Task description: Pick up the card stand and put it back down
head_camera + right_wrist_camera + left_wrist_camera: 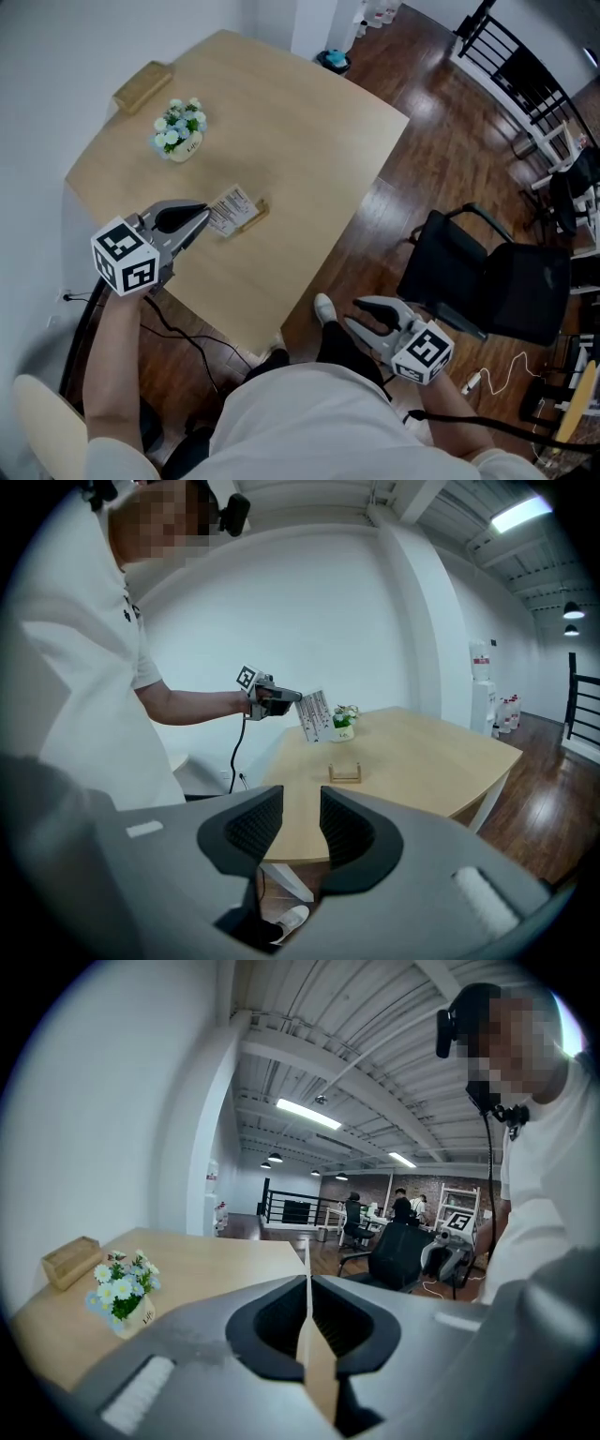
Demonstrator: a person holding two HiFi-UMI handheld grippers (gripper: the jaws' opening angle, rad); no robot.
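Your left fingers (270, 1324) are pressing together on the card (231, 208), pinching it edge-on so that it is sticking straight out past the tips. The stand (344, 772) is not sharing that grip. It is sitting on the bench (281, 122) below and just ahead of those tips, apart from the card's lower edge, so your left hand is reaching it far sooner. Your right fingers (251, 832) are hanging spread and empty, well back from the bench.
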